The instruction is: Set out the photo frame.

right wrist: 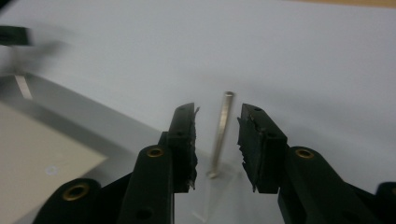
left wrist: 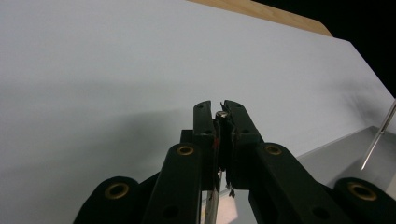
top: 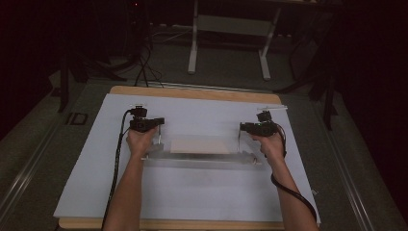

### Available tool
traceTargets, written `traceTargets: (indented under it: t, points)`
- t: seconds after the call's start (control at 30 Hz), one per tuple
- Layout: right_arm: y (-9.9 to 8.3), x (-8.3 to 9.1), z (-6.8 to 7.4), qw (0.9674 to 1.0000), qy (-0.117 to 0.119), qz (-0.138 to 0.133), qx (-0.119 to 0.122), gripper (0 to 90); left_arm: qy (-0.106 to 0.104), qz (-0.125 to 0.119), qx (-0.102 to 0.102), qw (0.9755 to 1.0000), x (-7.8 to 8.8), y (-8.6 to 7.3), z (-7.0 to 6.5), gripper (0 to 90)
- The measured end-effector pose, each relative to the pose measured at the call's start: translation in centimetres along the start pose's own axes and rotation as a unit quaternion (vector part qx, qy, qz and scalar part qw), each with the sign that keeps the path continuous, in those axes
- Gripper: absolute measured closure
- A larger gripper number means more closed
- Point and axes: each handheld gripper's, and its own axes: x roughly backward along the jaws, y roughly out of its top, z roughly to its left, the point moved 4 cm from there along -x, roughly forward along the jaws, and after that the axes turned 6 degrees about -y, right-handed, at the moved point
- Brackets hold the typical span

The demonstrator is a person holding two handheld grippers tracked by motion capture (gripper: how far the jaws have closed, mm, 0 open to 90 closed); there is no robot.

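Note:
A clear plastic base plate [top: 202, 160] lies on the white sheet, with a thin metal rod standing upright at each end. A beige card [top: 199, 145] rests on the plate. My left gripper [top: 161, 121] is shut on the top of the left rod [left wrist: 223, 113], pinched between its pads [left wrist: 220, 108]. My right gripper [top: 242, 126] is open, and the right rod [right wrist: 222, 133] stands free in the gap between its jaws [right wrist: 217, 114], touching neither pad. From the left gripper view the right rod [left wrist: 379, 135] shows far off.
A white sheet [top: 192, 192] covers the wooden table [top: 192, 92]. Both forearms come in from the near edge, cables trailing from each gripper. Beyond the table stand a white desk frame [top: 226, 29] and dark stands on the carpet.

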Motion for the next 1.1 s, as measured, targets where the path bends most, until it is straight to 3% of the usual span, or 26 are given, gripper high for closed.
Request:
traceTargets:
  t: [0.17,0.43,0.7,0.9,1.1]
  points:
    - [0.0,1.4,1.8,0.9993,0.026,0.006,0.027,67.0,0.001,0.000,0.006,1.0000,-0.1,0.0,0.0,84.6]
    - [0.0,4.1,4.6,0.9950,0.052,0.004,0.085,89.9,0.002,-0.001,0.011,0.9999,-0.1,0.0,0.0,84.6]
    - [0.3,8.1,7.4,0.9912,0.070,-0.021,0.110,90.0,-0.002,-0.001,0.020,0.9998,-0.1,0.0,0.1,84.4]
    - [0.3,9.8,9.9,0.9841,0.090,-0.016,0.152,90.0,-0.003,0.000,0.020,0.9998,-0.1,0.0,0.1,84.4]
    - [0.0,10.9,11.5,0.9786,0.114,-0.026,0.169,90.0,-0.004,0.000,0.022,0.9997,-0.1,0.0,0.1,84.3]
